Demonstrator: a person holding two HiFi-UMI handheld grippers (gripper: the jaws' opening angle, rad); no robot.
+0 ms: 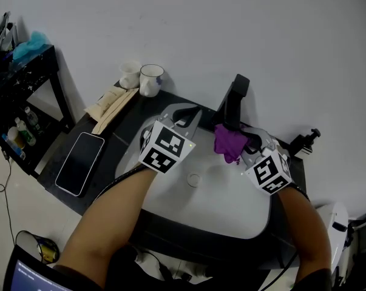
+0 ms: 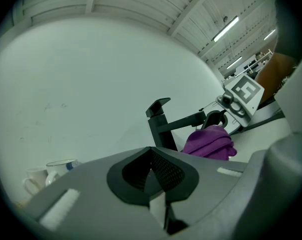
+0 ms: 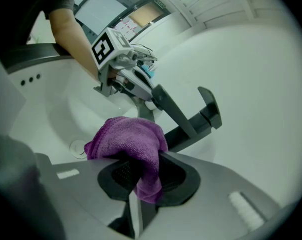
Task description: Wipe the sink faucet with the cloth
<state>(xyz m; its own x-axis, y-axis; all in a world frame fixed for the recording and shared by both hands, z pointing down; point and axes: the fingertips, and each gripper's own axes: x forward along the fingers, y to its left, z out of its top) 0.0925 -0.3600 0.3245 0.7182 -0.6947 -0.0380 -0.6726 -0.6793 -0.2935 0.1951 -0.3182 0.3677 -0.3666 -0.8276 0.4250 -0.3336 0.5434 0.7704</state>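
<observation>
The black faucet [image 1: 234, 99] stands at the back of the white sink [image 1: 231, 205], its spout reaching over the basin. My right gripper [image 1: 246, 141] is shut on a purple cloth [image 1: 228, 141], which hangs just under and against the spout. In the right gripper view the cloth [image 3: 128, 141] bunches out of the right gripper [image 3: 140, 174], with the faucet [image 3: 191, 119] just beyond. My left gripper [image 1: 189, 115] hovers left of the faucet, shut on nothing. The left gripper view shows its own shut pads [image 2: 152, 176], the faucet [image 2: 161, 124] and the cloth [image 2: 209, 143] beyond.
Two cups [image 1: 151, 79] stand on the dark counter at the back left, beside a tube and sticks [image 1: 113, 105]. A phone [image 1: 79, 162] lies left of the basin. A black shelf [image 1: 25, 71] stands far left. The drain [image 1: 194, 179] shows in the basin.
</observation>
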